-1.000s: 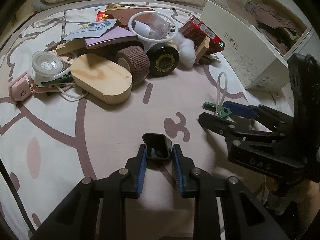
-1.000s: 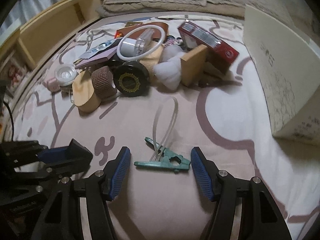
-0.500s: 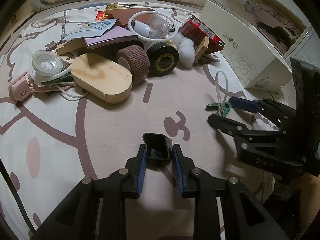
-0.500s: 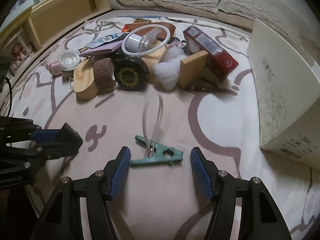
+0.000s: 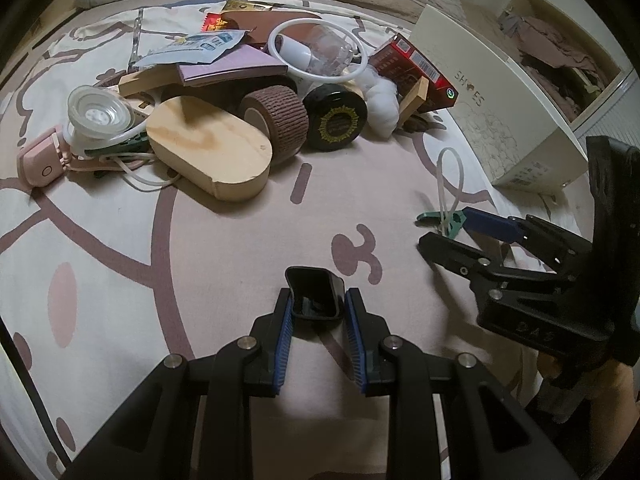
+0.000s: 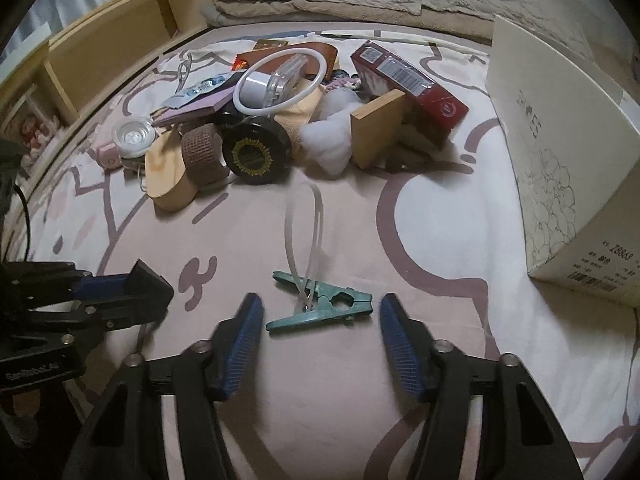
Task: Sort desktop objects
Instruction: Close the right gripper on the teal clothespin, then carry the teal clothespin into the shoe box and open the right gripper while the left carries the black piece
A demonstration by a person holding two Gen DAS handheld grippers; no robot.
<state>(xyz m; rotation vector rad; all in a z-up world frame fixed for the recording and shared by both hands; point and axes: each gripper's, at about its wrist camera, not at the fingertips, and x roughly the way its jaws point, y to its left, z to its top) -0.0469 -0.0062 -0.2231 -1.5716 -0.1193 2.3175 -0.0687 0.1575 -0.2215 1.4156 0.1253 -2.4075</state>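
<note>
Most of the sorting looks undone. In the upper middle of both views the pile sits heaped on the patterned bed sheet [image 6: 440, 240]: an oval wooden block [image 5: 208, 156], a brown bandage roll [image 5: 280, 120], a round black tin [image 5: 335, 122], a red carton [image 6: 412, 84], a white ring light [image 5: 316, 56], cotton wads [image 6: 330, 142], and papers.

The left gripper [image 5: 316, 312], at lower centre of its own view, is clamped narrowly on a small black open-topped cup [image 5: 314, 292], held just over the sheet.

The right gripper [image 6: 320, 328] has its fingers [image 6: 244, 336] wide and closing, either side of the green clip [image 6: 320, 306] with its clear tubing loop [image 6: 304, 232]; the pads do not touch it yet.

The white shoe box [image 6: 560, 152] stands at the right; whether it is the sorting destination I cannot tell.
</note>
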